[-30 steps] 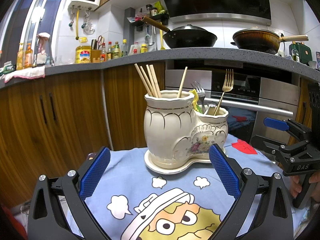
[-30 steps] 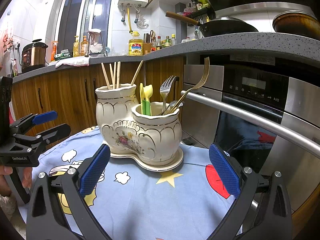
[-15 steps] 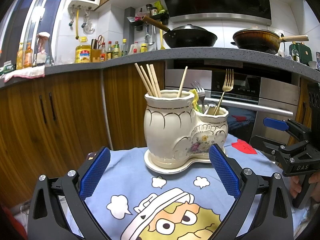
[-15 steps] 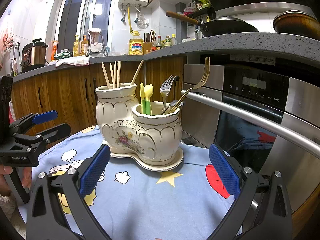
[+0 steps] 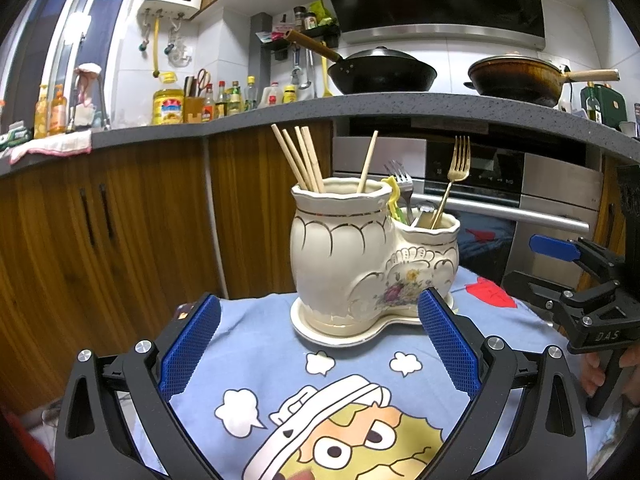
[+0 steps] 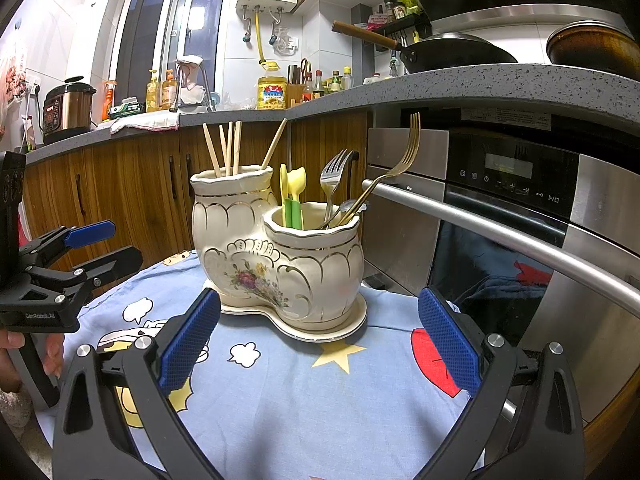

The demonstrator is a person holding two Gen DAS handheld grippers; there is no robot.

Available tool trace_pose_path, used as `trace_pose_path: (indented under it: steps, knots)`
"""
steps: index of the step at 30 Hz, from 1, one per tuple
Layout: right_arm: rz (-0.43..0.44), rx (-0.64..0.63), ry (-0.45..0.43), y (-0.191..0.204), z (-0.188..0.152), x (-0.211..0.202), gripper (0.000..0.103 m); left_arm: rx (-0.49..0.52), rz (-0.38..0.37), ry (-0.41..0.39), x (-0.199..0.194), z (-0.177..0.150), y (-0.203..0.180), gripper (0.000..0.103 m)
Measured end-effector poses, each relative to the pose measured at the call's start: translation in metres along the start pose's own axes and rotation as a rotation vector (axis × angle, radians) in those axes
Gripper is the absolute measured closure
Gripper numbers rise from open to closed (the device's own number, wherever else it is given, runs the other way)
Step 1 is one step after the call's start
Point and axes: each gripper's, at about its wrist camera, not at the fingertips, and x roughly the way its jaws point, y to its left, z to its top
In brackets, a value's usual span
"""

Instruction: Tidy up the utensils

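A cream ceramic double utensil holder (image 5: pixel 360 256) (image 6: pixel 276 256) stands on its saucer on the blue cartoon cloth (image 5: pixel 280 364). Its taller pot holds several wooden chopsticks (image 5: pixel 300 160) (image 6: pixel 226 148). The lower pot holds a gold fork (image 5: pixel 454 172) (image 6: pixel 404 152), a silver fork (image 6: pixel 332 176) and yellow-green plastic utensils (image 6: pixel 292 196). My left gripper (image 5: pixel 318 344) is open in front of the holder with nothing between its fingers. Facing the holder from the other side, my right gripper (image 6: pixel 318 344) is open and holds nothing too. Each gripper shows at the edge of the other's view.
An oven with a steel bar handle (image 6: pixel 500 228) stands right behind the table. Wooden cabinets (image 5: pixel 120 232) run along the left. The counter above carries two pans (image 5: pixel 384 72), bottles and an oil jug (image 5: pixel 168 106). A hand (image 5: pixel 596 372) holds the other gripper.
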Motion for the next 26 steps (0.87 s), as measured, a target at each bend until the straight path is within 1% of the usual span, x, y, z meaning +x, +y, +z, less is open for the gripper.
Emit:
trace_pose_path:
  steps: [13,26]
  knots:
    - [0.0,-0.001,0.001,-0.0003,0.0003,0.0001,0.005,0.005,-0.006,0.007,0.0008,-0.002,-0.0001,0.005]
    - [0.0,0.0,0.002,-0.0004,0.0007,0.0,0.005,0.009,0.012,0.032,0.0042,-0.0011,-0.0018,0.005]
